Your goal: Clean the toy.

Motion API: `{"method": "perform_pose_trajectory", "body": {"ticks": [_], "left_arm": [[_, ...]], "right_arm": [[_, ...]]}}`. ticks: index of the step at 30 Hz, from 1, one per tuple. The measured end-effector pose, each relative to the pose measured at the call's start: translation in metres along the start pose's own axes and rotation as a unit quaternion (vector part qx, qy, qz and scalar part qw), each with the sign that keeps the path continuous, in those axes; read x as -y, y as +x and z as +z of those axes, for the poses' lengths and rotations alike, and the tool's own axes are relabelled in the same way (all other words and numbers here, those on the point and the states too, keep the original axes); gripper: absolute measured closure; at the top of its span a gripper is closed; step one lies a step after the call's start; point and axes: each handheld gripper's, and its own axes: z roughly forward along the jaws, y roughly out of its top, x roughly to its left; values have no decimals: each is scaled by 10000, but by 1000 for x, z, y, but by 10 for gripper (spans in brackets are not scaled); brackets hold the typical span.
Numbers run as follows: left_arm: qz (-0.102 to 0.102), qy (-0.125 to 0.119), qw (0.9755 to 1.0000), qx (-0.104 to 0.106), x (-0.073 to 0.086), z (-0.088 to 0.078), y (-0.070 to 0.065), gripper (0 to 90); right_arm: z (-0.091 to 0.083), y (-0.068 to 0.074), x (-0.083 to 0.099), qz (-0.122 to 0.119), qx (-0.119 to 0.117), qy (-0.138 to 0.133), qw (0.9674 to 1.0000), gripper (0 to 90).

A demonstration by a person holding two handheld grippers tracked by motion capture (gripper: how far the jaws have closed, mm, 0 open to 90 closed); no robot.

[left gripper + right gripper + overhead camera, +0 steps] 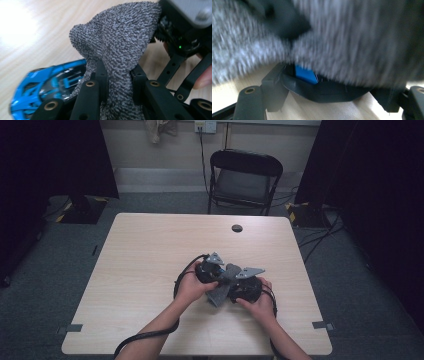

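Left tool (118, 82) pinching grey cloth (117, 42), seemingly.

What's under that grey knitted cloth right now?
In the left gripper view a blue and black plastic object pokes out from under the grey knitted cloth. Its remaining part is covered, so its full shape stays hidden.

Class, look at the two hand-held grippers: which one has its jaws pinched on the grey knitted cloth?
The left hand-held gripper: its jaws squeeze the grey cloth between them.

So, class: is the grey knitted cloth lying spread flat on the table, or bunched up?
Bunched up. In the left gripper view the grey cloth rises in a crumpled peak, pinched between the left gripper jaws, above the table.
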Motion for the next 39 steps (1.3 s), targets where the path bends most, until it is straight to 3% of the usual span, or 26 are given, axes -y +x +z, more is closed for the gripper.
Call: {"method": "perform_pose_trajectory", "body": {"ticks": [4,8,15,26,39], "left_arm": [[-87,4,9999,92,4,9,-3,744],[-22,36,10000,60,4,9,-4,745],[-98,68,9999,-30,1,8,-2,747],[-277,41,9989,-369,2,-5,21,747],[-514,74,9967,-629,8,-9,42,746]], "right_arm": [[0,0,0,3,-1,1,10000,240],[0,0,0,4,0,1,10000,240],[0,0,0,3,0,2,10000,240],[0,0,0,3,0,2,10000,240],[0,0,0,2,0,2,10000,240]]}}
